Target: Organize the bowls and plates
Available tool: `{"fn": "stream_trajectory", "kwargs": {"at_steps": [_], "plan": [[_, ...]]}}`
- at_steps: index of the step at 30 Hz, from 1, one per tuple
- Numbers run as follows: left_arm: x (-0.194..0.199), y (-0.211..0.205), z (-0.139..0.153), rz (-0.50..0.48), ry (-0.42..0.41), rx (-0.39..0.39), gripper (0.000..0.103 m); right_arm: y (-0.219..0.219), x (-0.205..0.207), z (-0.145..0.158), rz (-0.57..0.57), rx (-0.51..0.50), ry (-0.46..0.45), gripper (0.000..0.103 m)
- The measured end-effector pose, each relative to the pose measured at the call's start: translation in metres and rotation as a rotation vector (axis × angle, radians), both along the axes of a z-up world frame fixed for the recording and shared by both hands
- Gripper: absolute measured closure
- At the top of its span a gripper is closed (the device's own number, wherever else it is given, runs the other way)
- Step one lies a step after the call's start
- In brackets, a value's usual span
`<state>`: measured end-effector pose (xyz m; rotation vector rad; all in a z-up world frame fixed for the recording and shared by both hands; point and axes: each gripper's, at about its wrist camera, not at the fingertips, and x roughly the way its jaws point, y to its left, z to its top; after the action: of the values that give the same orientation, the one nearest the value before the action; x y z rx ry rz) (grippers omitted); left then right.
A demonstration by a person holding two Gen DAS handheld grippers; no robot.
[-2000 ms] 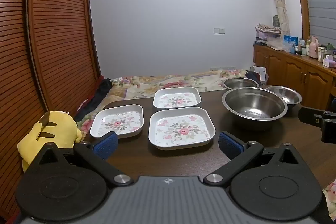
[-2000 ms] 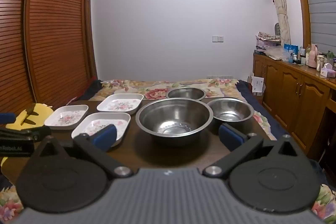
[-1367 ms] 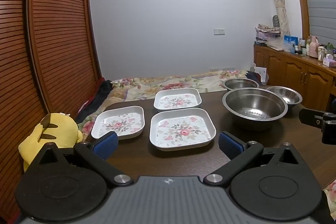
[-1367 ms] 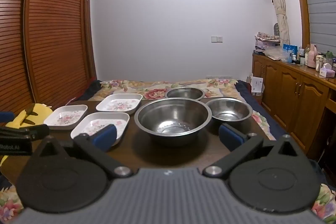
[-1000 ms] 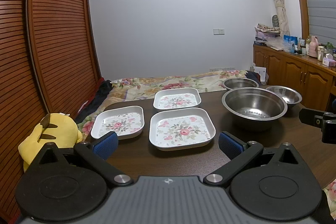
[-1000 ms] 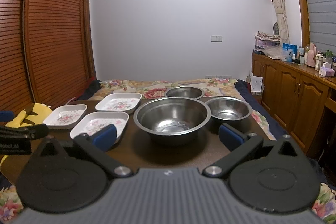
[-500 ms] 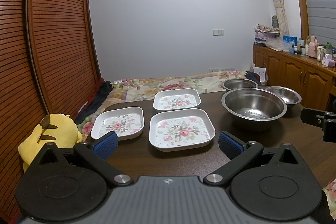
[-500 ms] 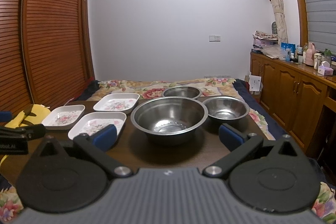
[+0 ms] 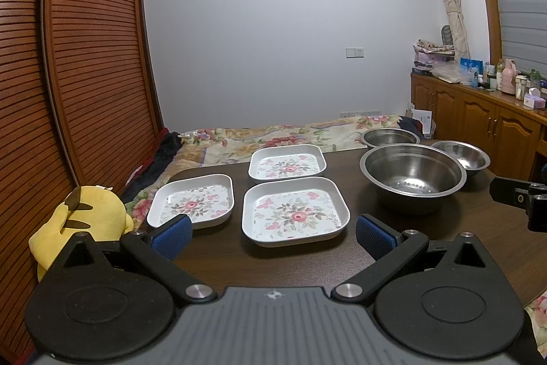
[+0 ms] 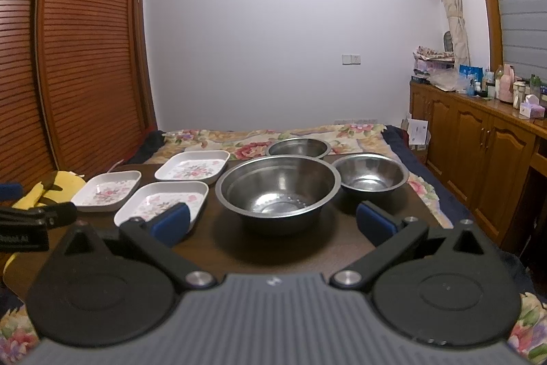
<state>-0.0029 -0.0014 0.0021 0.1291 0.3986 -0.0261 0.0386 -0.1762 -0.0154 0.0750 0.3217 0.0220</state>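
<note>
Dark wood surface [image 9: 212,259]: three floral plates [image 9: 294,213] frame centre, three steel bowls [image 10: 278,190]. Rigid, light, slick; grip rims. Left claw [image 9: 271,230], right claw [image 10: 271,221] spread, empty.

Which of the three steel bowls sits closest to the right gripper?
The largest steel bowl, directly ahead of the right gripper. The two smaller bowls sit behind it, farther away.
</note>
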Motion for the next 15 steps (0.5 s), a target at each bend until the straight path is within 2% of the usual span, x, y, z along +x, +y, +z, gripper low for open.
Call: {"fn": "stream_trajectory", "kwargs": {"at_steps": [15], "plan": [[0.0009, -0.0005, -0.0005, 0.001, 0.007, 0.000, 0.000, -0.0012, -0.0003, -0.0008, -0.004, 0.003, 0.001, 0.000]]}}
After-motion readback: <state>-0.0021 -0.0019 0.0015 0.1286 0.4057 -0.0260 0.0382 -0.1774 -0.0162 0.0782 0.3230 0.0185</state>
